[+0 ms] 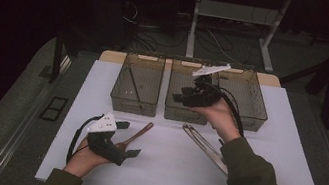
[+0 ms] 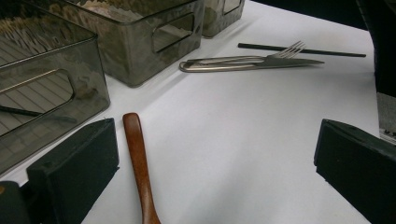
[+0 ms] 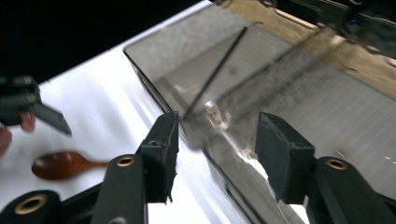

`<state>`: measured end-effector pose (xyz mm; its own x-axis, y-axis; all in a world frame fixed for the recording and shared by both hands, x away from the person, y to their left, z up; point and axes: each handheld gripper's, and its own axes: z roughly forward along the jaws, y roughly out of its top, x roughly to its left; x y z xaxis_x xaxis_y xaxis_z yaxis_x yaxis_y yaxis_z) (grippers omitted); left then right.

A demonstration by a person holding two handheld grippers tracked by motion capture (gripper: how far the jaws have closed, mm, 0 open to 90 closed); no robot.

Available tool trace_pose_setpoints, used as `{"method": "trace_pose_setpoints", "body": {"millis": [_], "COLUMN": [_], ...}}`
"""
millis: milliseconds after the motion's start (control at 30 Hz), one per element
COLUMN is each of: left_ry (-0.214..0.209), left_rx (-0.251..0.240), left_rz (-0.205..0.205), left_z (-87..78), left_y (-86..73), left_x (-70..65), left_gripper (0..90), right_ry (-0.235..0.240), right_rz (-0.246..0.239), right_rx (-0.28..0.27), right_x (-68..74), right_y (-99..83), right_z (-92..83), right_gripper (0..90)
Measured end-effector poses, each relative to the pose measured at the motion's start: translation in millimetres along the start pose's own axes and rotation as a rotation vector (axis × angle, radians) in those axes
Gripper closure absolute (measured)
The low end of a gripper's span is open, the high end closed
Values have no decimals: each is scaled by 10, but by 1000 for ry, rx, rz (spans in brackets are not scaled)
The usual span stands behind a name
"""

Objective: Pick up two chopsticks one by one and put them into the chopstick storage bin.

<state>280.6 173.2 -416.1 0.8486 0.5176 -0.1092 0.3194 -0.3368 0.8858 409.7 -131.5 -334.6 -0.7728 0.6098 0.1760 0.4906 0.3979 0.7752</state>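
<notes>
The left gripper (image 1: 128, 139) rests low on the near left part of the white counter (image 1: 159, 173), held in the person's left hand (image 1: 85, 158), with its jaws spread wide and nothing between the pads; in the left gripper view the two black jaws stand far apart at the bottom corners. The wooden spoon (image 1: 136, 136) lies on the counter between those open jaws, its brown handle (image 2: 138, 163) running up from the bottom edge just beside the left jaw without being pinched. The right gripper (image 1: 181, 97) is raised over the middle bin (image 1: 184, 111), held in the person's right hand (image 1: 216, 116), pointing toward the left of the high view. Its jaws stand about half open, have just been closing, and hold nothing; through the gap the right gripper view shows the smoky wall of a bin (image 3: 196, 74) with a thin black stick (image 3: 215, 70) lying inside it. Three dark transparent bins sit side by side at the far edge of the counter: the left bin (image 1: 134, 100), the middle one, and the right bin (image 1: 253, 107). A metal knife (image 2: 247, 64) and fork (image 2: 287, 49) lie together on the counter in front of the bins, beside a black chopstick (image 2: 327, 52)
</notes>
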Motion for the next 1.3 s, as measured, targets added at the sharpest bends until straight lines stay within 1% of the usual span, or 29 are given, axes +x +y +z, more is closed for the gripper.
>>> {"method": "trace_pose_setpoints", "body": {"millis": [100,167,233,367,400,467,567,600,633,667,700,733,767,833,900,933,1000,1100,1200,1300], "left_ry": [2,2,3,5,5,6,9,10,11,11,11,11,12,13,14,14,15,17,18,19], "left_rx": [-2,0,1,4,2,1,1,1,1,2,1,1,2,2,3,4,6,4,5,6], "left_rz": [-2,1,0,-2,-3,-3,-5,-6,-7,-6,-7,-7,-5,-5,-4,-2,0,-1,-3,-3], "left_z": [4,6,8,9,10,9,9,9,9,8,8,7,6,3,0,-4,-9,-12,-12,-16], "left_y": [0,0,-1,-4,-4,-5,-6,-7,-7,-7,-8,-8,-9,-8,-8,-9,-9,-9,-10,-9], "left_x": [-4,-7,-7,-3,-3,0,0,0,-2,-2,-2,0,2,3,2,4,6,9,6,4], "left_gripper": [0,0,0,0,0,0,0,0,0,0,0,0,0,0,0,0,0,0,0,0], "right_ry": [-11,-6,-13,-14,-26,-35,-37,-45,-67,-79,-90,-103,-106,-123,-127,-128,-130,-134,-140,-139], "right_rz": [-19,-15,-20,-19,-9,-8,5,16,23,18,8,3,2,8,8,26,47,77,85,91], "right_rx": [0,4,2,-1,-7,-19,-17,-16,-18,-25,-21,-16,-15,-16,-14,-10,-11,5,33,48], "right_x": [-33,-57,-75,-134,-144,-167,-221,-230,-241,-241,-242,-244,-243,-254,-265,-271,-287,-299,-300,-290], "right_y": [-111,-190,-275,-461,-524,-617,-784,-824,-887,-930,-982,-1031,-1081,-1190,-1263,-1300,-1381,-1504,-1628,-1716], "right_z": [-153,-245,-333,-503,-558,-625,-730,-753,-793,-815,-843,-869,-897,-961,-1015,-1047,-1109,-1181,-1228,-1261], "right_gripper": [533,562,592,642,655,686,723,730,732,740,751,750,756,767,771,774,782,781,778,756]}}
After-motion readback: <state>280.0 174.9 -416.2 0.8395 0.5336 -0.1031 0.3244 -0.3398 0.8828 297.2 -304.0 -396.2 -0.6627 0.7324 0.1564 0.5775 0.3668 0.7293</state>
